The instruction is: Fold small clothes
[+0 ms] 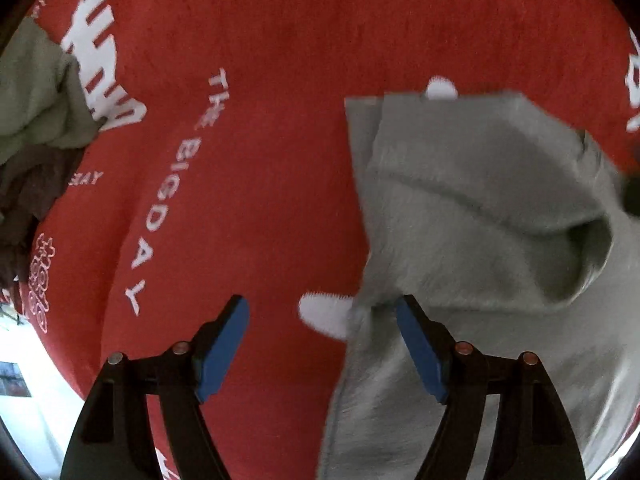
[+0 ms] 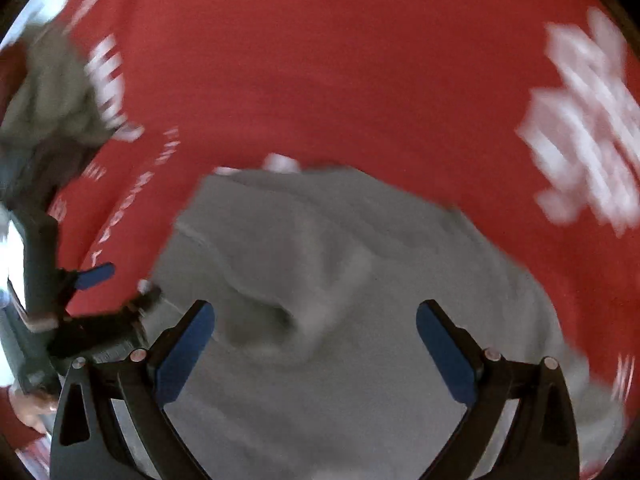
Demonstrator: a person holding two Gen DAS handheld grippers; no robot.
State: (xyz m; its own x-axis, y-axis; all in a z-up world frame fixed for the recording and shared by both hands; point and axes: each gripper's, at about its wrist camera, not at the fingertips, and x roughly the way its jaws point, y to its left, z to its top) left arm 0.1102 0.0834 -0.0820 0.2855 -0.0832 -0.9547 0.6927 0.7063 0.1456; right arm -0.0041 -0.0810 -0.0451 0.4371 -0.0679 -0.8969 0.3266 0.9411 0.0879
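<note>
A small grey garment lies partly folded on a red cloth with white lettering, a loose fold standing open near its right side. My left gripper is open just above the cloth. The garment's left edge lies between its blue pads, close to the right pad, and neither pad presses on it. In the blurred right wrist view my right gripper is open wide over the grey garment, with nothing gripped. The left gripper shows there at the garment's left edge.
A pile of olive green and dark clothes sits at the left of the red cloth. The cloth's edge drops off at the lower left to a pale floor. A person's dark sleeve and hand show at left.
</note>
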